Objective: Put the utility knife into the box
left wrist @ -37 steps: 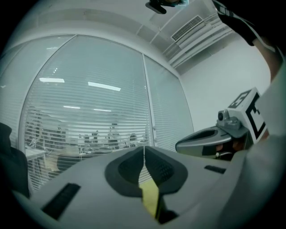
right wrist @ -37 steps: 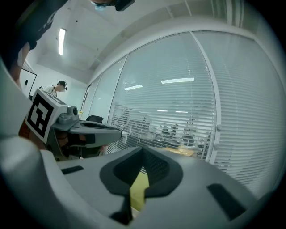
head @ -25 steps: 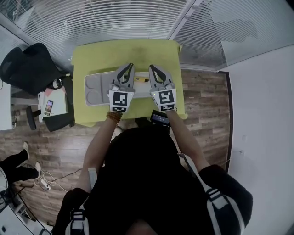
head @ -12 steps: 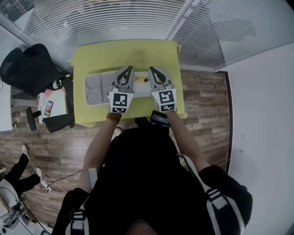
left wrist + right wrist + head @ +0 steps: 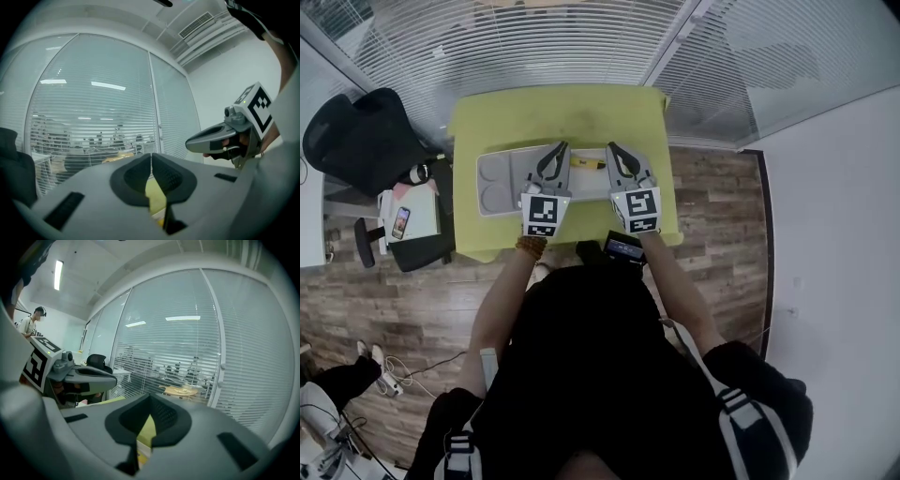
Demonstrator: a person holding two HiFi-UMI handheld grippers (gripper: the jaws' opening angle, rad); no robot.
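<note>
The yellow utility knife [image 5: 587, 163] lies at the far right part of the grey compartmented box [image 5: 495, 180] on the yellow-green table [image 5: 553, 112]; I cannot tell if it rests inside or on the rim. My left gripper [image 5: 560, 148] and right gripper [image 5: 613, 148] hover side by side above the box, one on each side of the knife. Both are shut with nothing between their pads. In the left gripper view the jaws [image 5: 151, 157] meet, and the right gripper [image 5: 212, 140] shows beside them. The right gripper view shows its tips [image 5: 150, 398] together.
A black office chair [image 5: 358, 131] and a small stand with a phone [image 5: 398, 221] are left of the table. Glass walls with blinds run behind it. The table's right edge is close to my right gripper. A person's legs [image 5: 337, 380] are at the lower left.
Both grippers have drawn back slightly toward me, still shut. The knife has stayed where it was. The person at the lower left has shifted.
</note>
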